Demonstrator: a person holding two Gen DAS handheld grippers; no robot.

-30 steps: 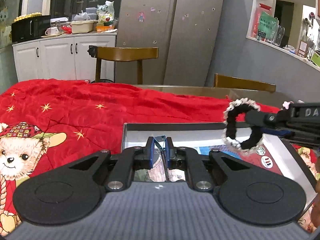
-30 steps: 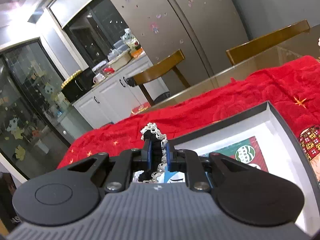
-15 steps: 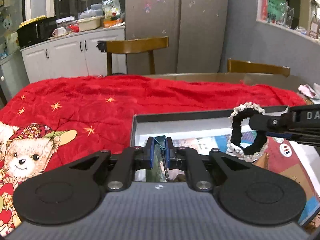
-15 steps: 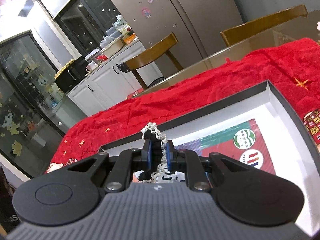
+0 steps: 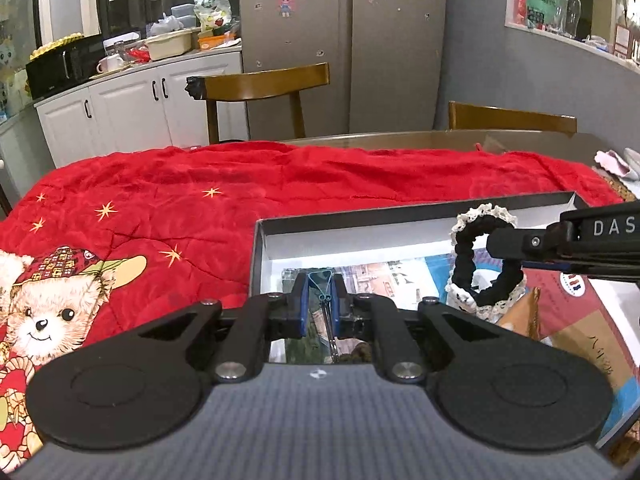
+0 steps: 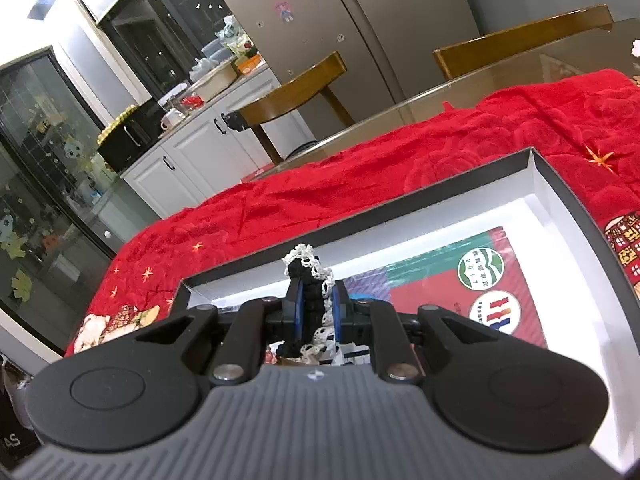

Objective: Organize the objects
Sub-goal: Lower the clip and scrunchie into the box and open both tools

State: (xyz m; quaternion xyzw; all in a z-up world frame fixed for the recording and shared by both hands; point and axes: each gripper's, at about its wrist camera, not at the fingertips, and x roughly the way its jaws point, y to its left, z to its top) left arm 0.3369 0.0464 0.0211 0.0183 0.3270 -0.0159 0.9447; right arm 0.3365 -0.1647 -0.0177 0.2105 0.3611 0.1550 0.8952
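Observation:
A black box (image 5: 400, 216) with white inner walls lies open on the red blanket; it also shows in the right wrist view (image 6: 360, 216). My right gripper (image 6: 316, 300) is shut on a black scrunchie with white lace trim (image 6: 310, 280) and holds it just inside the box. In the left wrist view the scrunchie (image 5: 486, 256) hangs from the right gripper's fingers (image 5: 520, 244) over the printed cards. My left gripper (image 5: 320, 300) is shut on a small blue-green binder clip (image 5: 322, 288) above the box's near left corner.
Printed cards and papers (image 6: 460, 280) cover the box floor. The red blanket with a bear print (image 5: 48, 304) covers the table. Two wooden chairs (image 5: 264, 84) stand behind the table. White cabinets (image 5: 132, 112) and a steel fridge (image 5: 344, 40) stand further back.
Both grippers have come lower and forward over the box. The scrunchie has dropped toward the cards on the box floor. Both grips stay shut.

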